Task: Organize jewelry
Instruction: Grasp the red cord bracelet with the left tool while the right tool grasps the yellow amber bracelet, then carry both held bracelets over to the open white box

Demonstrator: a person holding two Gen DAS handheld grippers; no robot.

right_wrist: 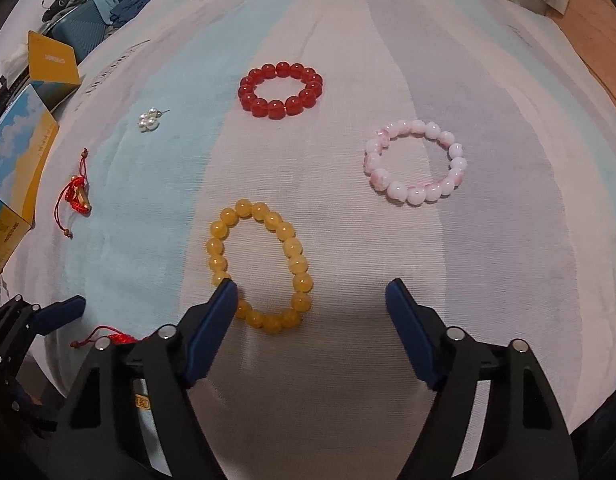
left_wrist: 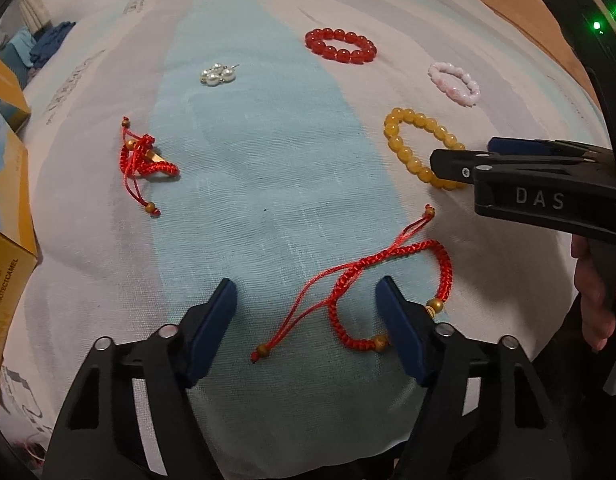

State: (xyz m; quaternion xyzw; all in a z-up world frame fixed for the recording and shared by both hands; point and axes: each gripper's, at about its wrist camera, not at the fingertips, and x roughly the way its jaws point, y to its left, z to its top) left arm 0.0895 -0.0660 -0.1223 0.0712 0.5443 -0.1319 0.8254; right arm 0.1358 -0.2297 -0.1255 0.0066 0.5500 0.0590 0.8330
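Note:
Jewelry lies on a striped cloth (left_wrist: pixel 248 168). My left gripper (left_wrist: pixel 308 308) is open, and a red braided cord bracelet (left_wrist: pixel 372 276) lies between and just ahead of its fingers. My right gripper (right_wrist: pixel 312 312) is open, with its left finger over the rim of a yellow bead bracelet (right_wrist: pixel 264 264), which also shows in the left wrist view (left_wrist: pixel 416 140). Farther off lie a red bead bracelet (right_wrist: pixel 280 90), a pink bead bracelet (right_wrist: pixel 416 162), a pearl cluster (right_wrist: pixel 149 121) and a second red cord bracelet (right_wrist: pixel 77 196).
Yellow and blue boxes (right_wrist: pixel 16 160) stand at the cloth's left edge. Clothes and a bag (right_wrist: pixel 88 16) lie at the back left. A wooden floor (right_wrist: pixel 600 40) shows at the right. The right gripper's body (left_wrist: pixel 540 184) reaches in at the right of the left wrist view.

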